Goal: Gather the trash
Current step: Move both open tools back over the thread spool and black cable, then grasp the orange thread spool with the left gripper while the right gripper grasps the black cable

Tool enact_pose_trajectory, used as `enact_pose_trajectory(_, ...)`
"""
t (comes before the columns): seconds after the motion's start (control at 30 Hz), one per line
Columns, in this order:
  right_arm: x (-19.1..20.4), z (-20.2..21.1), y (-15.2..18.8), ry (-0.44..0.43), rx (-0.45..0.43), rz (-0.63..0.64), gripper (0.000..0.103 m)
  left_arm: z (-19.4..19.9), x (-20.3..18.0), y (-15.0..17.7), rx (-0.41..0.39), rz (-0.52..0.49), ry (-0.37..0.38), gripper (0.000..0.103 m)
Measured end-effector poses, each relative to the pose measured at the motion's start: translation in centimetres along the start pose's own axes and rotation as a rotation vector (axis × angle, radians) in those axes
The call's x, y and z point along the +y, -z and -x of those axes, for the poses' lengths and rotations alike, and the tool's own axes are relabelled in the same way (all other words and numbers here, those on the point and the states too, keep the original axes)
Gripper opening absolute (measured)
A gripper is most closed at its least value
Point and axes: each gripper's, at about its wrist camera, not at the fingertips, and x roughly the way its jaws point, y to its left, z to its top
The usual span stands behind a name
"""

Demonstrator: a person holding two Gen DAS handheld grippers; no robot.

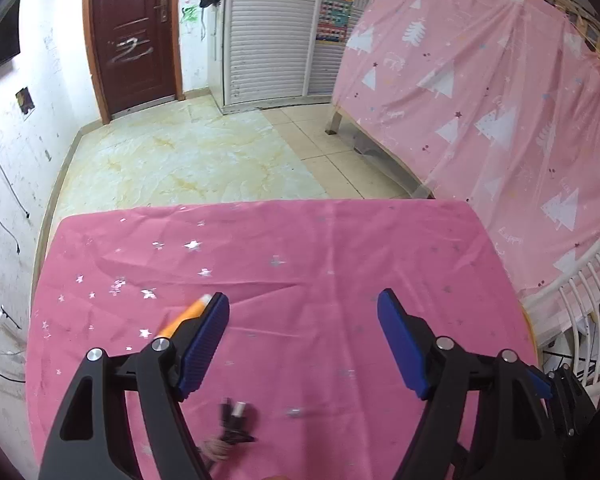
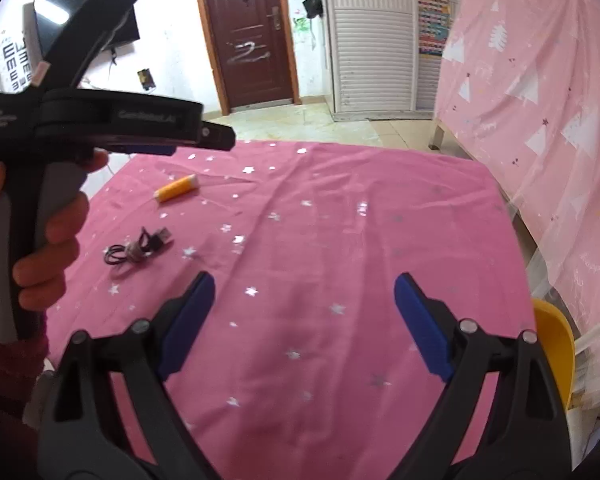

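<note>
both the left gripper (image 1: 303, 312) and right gripper (image 2: 304, 296) gape wide above the pink tablecloth (image 2: 340, 220) (orange tube (image 2: 177, 188) and black cable (image 2: 140, 246) lie apart).

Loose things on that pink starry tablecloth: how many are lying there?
2. An orange tube lies near the far left part of the tablecloth; a coiled black cable lies apart from it, nearer the camera. More may sit out of view.
</note>
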Motion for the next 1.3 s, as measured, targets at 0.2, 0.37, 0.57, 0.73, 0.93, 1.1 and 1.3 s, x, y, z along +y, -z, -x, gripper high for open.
enact_pose_trajectory(0.2,3.4,-1.4,-0.3,-0.047,0.029,0.066,0.09,-1.0,3.3,0.1,0.034,-0.028,0.008,0.071)
enact_pose_trajectory(0.37,5.5,-2.5,-0.6,-0.081,0.047,0.101,0.09,-2.0,6.4,-0.4,0.078,-0.034,0.024,0.071)
enact_pose_trajectory(0.57,7.8,-3.6,-0.8,-0.122,0.073,0.145,0.09,-3.3,8.2,-0.3,0.105,-0.052,0.042,0.071)
enact_pose_trajectory(0.73,9.7,-4.1,-0.8,-0.143,0.084,0.179,0.09,-4.4,8.3,0.2,0.128,-0.062,0.06,0.07)
enact_pose_trajectory(0.93,11.3,-4.6,-0.9,-0.166,0.1,0.21,0.09,-5.5,7.3,0.5,0.157,-0.112,0.046,0.048)
enact_pose_trajectory(1.1,12.1,-4.9,-1.2,-0.194,0.115,0.215,0.09,-6.1,7.5,0.9,0.177,-0.12,0.038,0.035)
enact_pose_trajectory(1.3,13.3,-5.4,-1.8,-0.205,0.123,0.231,0.09,-5.7,7.7,1.3,0.166,-0.14,0.026,0.012)
